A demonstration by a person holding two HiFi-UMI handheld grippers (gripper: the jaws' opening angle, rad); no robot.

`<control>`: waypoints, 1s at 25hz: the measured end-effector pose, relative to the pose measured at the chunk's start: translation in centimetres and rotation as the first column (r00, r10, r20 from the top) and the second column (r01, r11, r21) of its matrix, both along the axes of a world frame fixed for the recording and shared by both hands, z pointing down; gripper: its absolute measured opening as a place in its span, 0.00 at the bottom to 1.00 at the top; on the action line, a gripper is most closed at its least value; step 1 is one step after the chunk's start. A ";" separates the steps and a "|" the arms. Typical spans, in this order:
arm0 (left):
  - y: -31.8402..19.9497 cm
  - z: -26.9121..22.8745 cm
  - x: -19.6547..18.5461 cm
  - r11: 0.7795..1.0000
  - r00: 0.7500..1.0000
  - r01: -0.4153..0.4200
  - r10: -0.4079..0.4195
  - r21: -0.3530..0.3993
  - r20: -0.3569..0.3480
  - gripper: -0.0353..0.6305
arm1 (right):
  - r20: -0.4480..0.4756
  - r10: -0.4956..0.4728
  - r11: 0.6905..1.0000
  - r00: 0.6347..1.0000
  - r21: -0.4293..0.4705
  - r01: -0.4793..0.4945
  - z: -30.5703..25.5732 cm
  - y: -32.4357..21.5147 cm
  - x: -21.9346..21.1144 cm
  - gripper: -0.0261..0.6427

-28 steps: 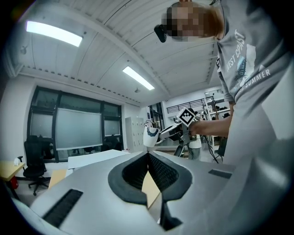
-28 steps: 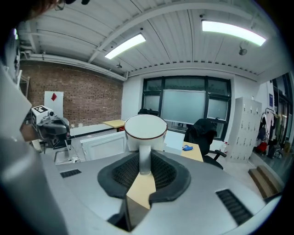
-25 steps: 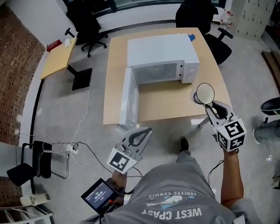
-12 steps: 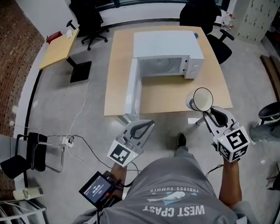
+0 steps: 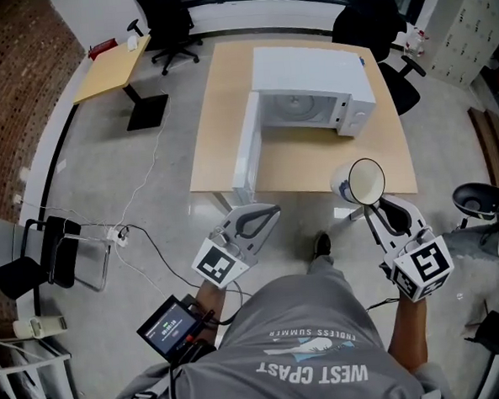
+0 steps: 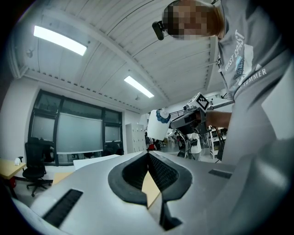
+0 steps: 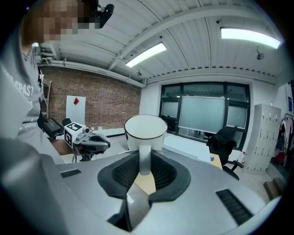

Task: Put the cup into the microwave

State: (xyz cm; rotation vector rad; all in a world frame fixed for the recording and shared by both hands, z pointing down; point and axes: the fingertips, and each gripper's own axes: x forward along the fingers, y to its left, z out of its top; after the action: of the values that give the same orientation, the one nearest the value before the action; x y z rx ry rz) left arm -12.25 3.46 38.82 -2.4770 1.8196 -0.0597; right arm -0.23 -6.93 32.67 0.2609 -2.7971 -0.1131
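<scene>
Cup (image 5: 360, 182): white mug w/ dark rim line, mouth up, carried in the air, on no surface.
Cup vs R tongs (image 5: 369, 206): handle sits btw the two pads (image 7: 123, 174). Mug body is just past the tips. Marker cube (image 5: 422, 268) is at the back end, nearest the person (image 5: 314, 359).
R tongs state: clamped on the cup's handle; pads a little apart, the handle fills the gap.
Cup vs L tongs (image 5: 268, 212): well apart. L tongs are to the cup's left, across the person's front.
L tongs state: tips together, nothing btw them.
Cup vs microwave (image 5: 310, 85): outside it. In head view the cup shows over the near right edge of the tabletop (image 5: 302, 170), in front of the cavity and a bit to its right.
Microwave: white, on the far half of the tabletop. Door (image 5: 248, 148) is swung open to the left, w/ a round plate seen inside. Control panel is on the right.
Tabletop: light wood, rectangular.
Room: grey floor (image 5: 129, 160), brick wall (image 5: 7, 91) at left, dark windows along the far side. Black office chairs (image 5: 167, 22) stand behind the tabletop. A smaller wood desk (image 5: 111, 68) is far left and lockers (image 5: 475, 20) are far right. Cables (image 5: 142, 235) trail on the floor at left.
Person: grey printed T-shirt, small screen device (image 5: 169, 330) by the left hip.
</scene>
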 end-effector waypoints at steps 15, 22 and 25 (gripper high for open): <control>0.0 0.3 -1.7 0.998 0.998 0.057 -0.057 0.022 0.027 0.08 | -0.014 -0.082 0.996 0.997 -0.049 0.081 2.0 0.3 -3.1 0.15; -0.4 0.6 -1.8 0.994 0.993 0.107 -0.106 -0.002 0.047 0.08 | -0.029 -0.114 0.990 0.993 -0.081 0.112 4.1 -2.5 -4.8 0.15; -1.3 0.6 -2.4 0.990 0.991 0.137 -0.137 -0.015 0.006 0.08 | -0.054 -0.113 0.990 0.992 -0.085 0.108 4.8 -4.6 -5.8 0.15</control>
State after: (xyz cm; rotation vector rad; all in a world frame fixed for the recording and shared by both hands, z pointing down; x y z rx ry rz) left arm -14.61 2.14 39.45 -2.3560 1.9923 -0.0871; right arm -6.01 -11.57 37.51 0.0810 -2.7498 -0.0315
